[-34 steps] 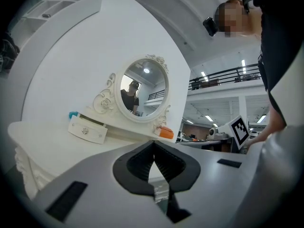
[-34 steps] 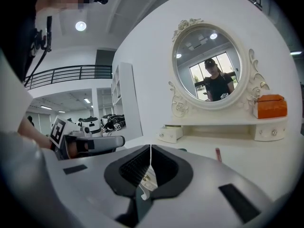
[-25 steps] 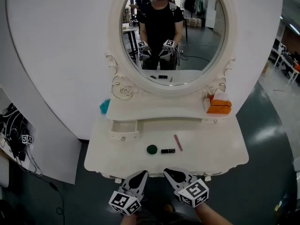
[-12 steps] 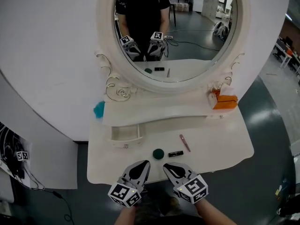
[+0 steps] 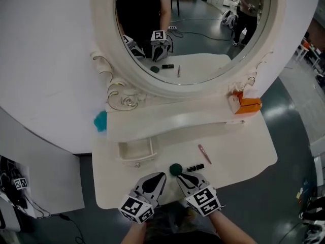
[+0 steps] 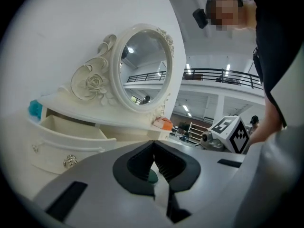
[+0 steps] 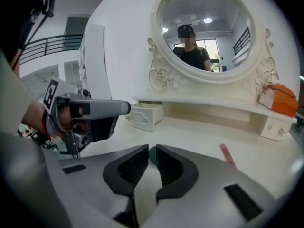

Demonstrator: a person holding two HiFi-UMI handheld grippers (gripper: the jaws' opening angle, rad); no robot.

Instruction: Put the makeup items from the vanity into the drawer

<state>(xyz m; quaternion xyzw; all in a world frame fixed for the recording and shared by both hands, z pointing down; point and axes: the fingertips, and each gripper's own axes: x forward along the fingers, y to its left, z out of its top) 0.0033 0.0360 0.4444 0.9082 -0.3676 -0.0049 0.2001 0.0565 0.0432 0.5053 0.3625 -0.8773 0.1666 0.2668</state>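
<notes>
Since a second ago both tools have come forward over the front edge of the worktop [image 5: 238, 151], and the three makeup items now lie just beyond their tips.

The left hand-held gripper [image 5: 158, 178] has its jaws closed tip to tip and holds nothing. The right hand-held gripper [image 5: 183, 178] has just been opening its jaws. They stand a narrow slit apart with nothing gripped, and its own view shows a strip of green through the slit.

That green is the round green compact [image 5: 175, 169], just ahead of both tips and nearest the right one. The black lipstick tube [image 5: 195, 167] lies just beside it to the right, and the pink pencil [image 5: 204, 153] is a little farther back. All three are on the worktop, so nothing is stowed yet.

The small drawer [image 5: 135, 158] stands pulled open at the back left and looks empty. An orange box [image 5: 248, 104] sits on the upper shelf at the right, below the oval mirror [image 5: 193, 29].

The step in hand is the reach for the first item, probably the compact. Next, the right jaws need to spread wider than the compact, come down around it, and close. Then it goes left to the drawer.
</notes>
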